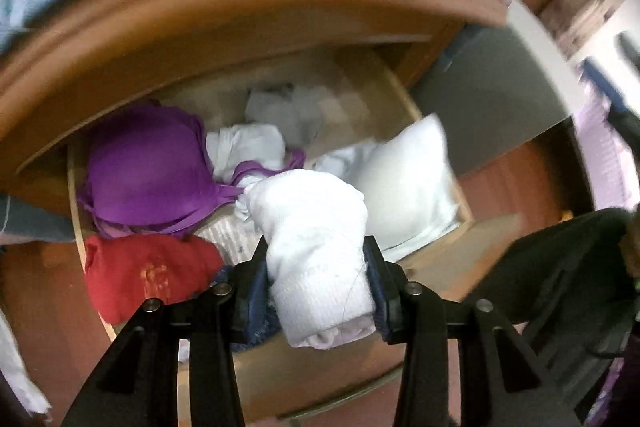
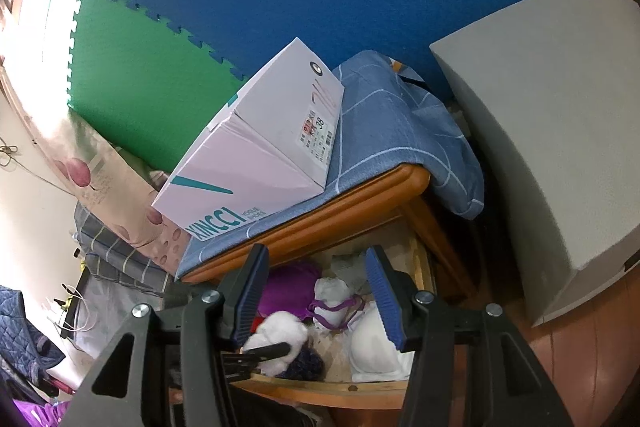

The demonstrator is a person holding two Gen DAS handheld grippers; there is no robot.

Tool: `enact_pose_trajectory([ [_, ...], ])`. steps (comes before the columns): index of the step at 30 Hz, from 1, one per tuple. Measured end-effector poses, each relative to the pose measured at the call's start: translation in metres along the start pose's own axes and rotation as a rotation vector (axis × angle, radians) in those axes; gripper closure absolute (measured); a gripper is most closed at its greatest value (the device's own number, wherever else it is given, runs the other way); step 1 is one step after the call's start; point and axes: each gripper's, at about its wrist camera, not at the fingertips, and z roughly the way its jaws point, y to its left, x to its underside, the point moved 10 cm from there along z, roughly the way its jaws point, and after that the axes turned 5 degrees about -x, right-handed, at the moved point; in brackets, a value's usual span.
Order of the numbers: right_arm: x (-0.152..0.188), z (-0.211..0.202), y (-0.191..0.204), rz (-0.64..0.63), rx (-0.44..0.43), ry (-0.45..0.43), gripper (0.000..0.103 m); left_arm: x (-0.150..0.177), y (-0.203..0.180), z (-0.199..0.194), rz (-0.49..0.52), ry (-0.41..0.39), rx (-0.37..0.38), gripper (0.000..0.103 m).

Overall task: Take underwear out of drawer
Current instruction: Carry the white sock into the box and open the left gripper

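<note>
Two big things are crowding the open drawer (image 2: 416, 383): a grey cabinet (image 2: 560, 155) standing at its right, and a pink shoe box (image 2: 256, 155) sitting on the blue-clothed nightstand top (image 2: 380, 131) overhanging it. Inside are lying a purple bra (image 1: 148, 167), a white bra (image 1: 404, 183) and a red garment (image 1: 148, 267). The left gripper (image 1: 316, 279) is clamping its jaws on rolled white underwear (image 1: 312, 243) above the drawer. The right gripper (image 2: 316, 291) is hanging with jaws apart, gripping nothing.

The left gripper (image 1: 316, 287) clamps white rolled underwear (image 1: 316, 259) above the open drawer (image 1: 460, 203).
</note>
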Motion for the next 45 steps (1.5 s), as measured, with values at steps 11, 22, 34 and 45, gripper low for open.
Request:
enact_pose_trajectory([
  [11,0.003,0.005,0.000,-0.007,0.021,0.014,0.050,-0.005,-0.023,-0.071,-0.036,-0.154,0.008,0.063],
  [22,0.005,0.006,0.001,-0.023,0.027,0.020,0.050,-0.069,-0.034,-0.183,0.015,-0.411,-0.093,0.063],
  [34,0.006,0.008,0.003,-0.025,0.019,0.027,0.050,-0.179,0.001,-0.198,0.011,-0.495,-0.218,0.063],
  [45,0.011,0.015,0.006,-0.030,0.008,0.056,0.050,-0.225,0.040,-0.164,0.018,-0.450,-0.339,0.062],
])
